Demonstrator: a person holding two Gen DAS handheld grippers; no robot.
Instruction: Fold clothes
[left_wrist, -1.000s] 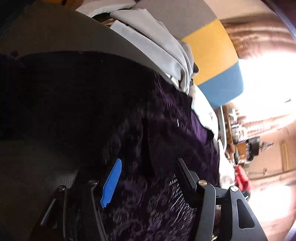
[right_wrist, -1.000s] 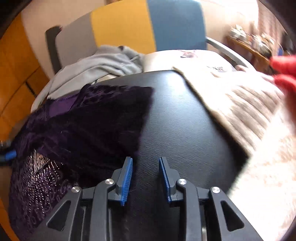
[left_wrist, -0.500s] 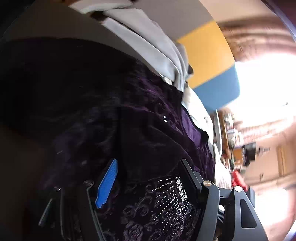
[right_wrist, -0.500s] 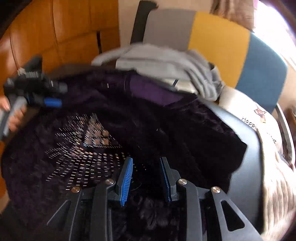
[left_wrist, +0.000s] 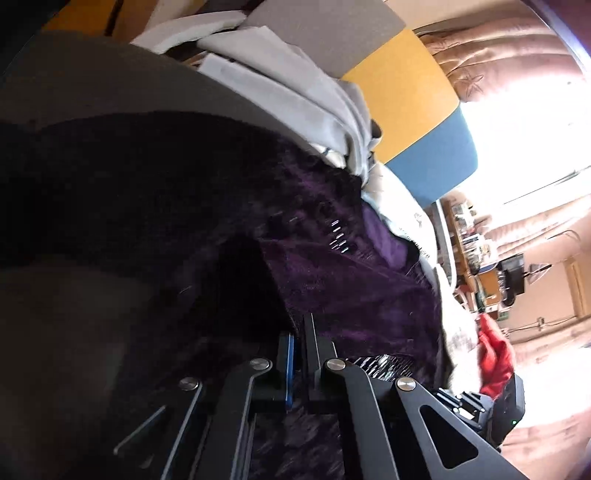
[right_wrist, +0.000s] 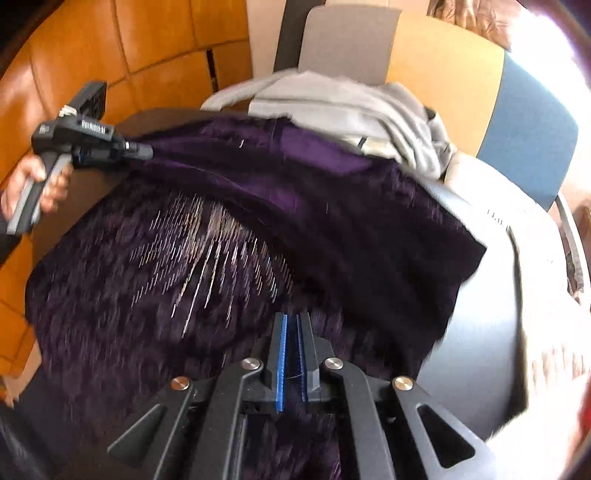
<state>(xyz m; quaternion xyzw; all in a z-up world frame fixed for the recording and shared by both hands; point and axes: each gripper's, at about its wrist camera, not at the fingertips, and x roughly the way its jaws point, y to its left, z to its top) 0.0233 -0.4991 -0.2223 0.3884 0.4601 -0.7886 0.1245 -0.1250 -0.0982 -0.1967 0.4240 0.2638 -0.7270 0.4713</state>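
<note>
At the bottom centre of your right wrist view, your right hand-held gripper (right_wrist: 291, 325) is clenched on the near edge of the purple garment (right_wrist: 229, 236), its blue pads pressed together with the dark patterned cloth pinched between them. In your left wrist view, low in the middle of the frame, your left hand-held gripper (left_wrist: 297, 332) is likewise clamped tight on a fold of the same purple garment (left_wrist: 343, 280), the fabric rising straight out of the closed jaws. The garment spreads over the dark round surface (right_wrist: 491, 332), filling the centre and left of the right wrist view, with silvery stitching glinting across its middle. At the upper left of that view you can see your left hand-held gripper (right_wrist: 138, 151) from the side, biting the far corner of the cloth, with your hand (right_wrist: 35, 184) around its grip. Beyond the garment, toward the top centre, a grey garment (right_wrist: 343, 107) lies heaped at the far edge of the surface. Behind it stands a chair back (right_wrist: 443, 70) in grey, yellow and blue panels, and orange panelled wall (right_wrist: 74, 55) fills the upper left.
</note>
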